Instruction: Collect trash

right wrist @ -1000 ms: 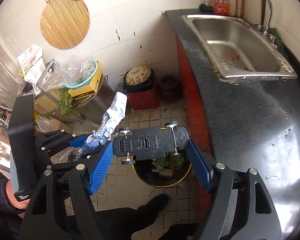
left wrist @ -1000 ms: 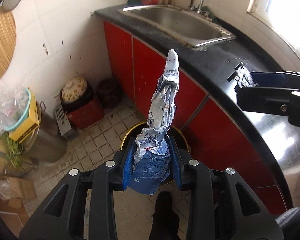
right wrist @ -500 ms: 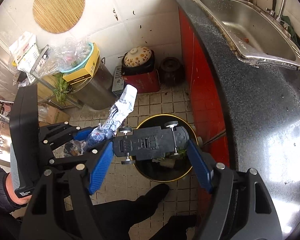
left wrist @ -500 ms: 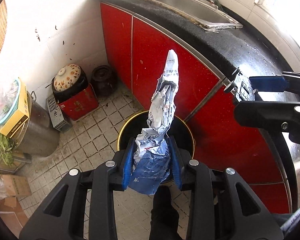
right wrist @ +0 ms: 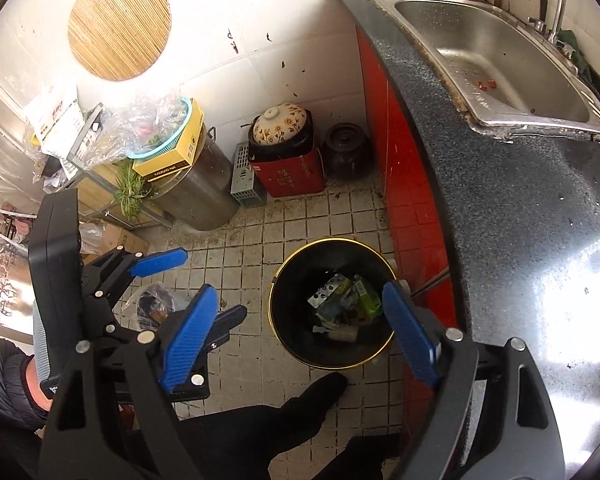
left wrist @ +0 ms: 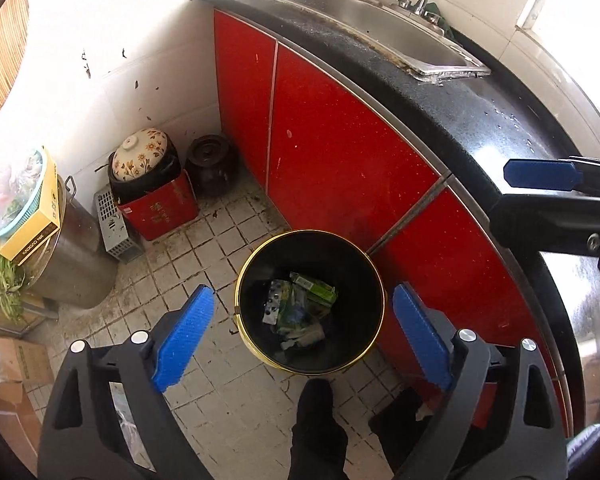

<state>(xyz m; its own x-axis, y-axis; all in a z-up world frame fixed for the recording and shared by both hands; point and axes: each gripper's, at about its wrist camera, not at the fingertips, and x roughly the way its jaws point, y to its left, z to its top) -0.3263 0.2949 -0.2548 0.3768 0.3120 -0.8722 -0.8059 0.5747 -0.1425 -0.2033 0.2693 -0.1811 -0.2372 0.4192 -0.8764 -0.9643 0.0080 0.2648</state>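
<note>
Both your hand-held grippers, left hand-held gripper (left wrist: pixel 300 340) and right hand-held gripper (right wrist: pixel 304 332), are opening with nothing between the pads. Trash (left wrist: pixel 300 308) sits in the bin (left wrist: pixel 260 268). Probably more left elsewhere; can't tell here.

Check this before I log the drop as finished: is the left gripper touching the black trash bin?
Apart. The left wrist view shows the left gripper with its jaws opening and nothing between them, above the black trash bin on the floor.
</note>
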